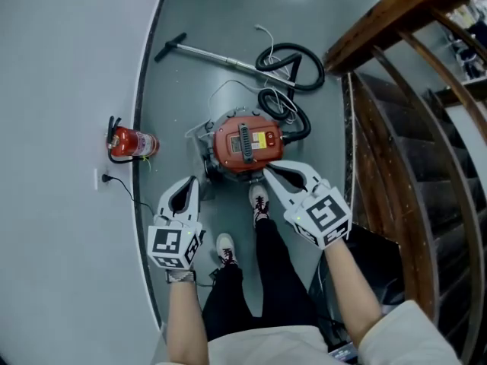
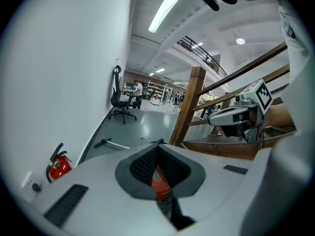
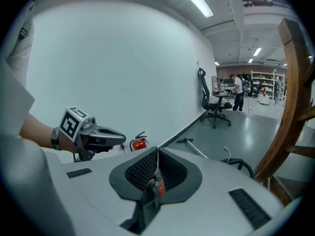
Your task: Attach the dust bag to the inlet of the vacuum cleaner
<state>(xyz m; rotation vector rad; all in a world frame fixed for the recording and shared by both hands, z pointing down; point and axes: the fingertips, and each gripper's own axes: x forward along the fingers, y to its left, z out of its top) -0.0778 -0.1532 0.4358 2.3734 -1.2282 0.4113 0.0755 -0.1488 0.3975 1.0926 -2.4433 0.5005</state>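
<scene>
While left gripper (image 1: 191, 181) and right gripper (image 1: 268, 170) hang closed and empty over the red vacuum cleaner (image 1: 245, 141) on the floor at frame centre, I spot no loose dust bag, so I judge attachment either finished or hidden.

Bright, even indoor light falls from long ceiling tube lamps (image 2: 165, 10). The glossy grey floor (image 1: 228, 21) shows soft pale sheen, and its shadows are faint and diffuse. The head view is sharp and darkens toward the wooden staircase (image 1: 411, 128). Both gripper views bend strongly at the edges and have black vignetted corners. The pale bodies of the left gripper (image 2: 157, 149) and right gripper (image 3: 157, 151), close to the lens, are blurred, while the distant hall is crisper.
</scene>
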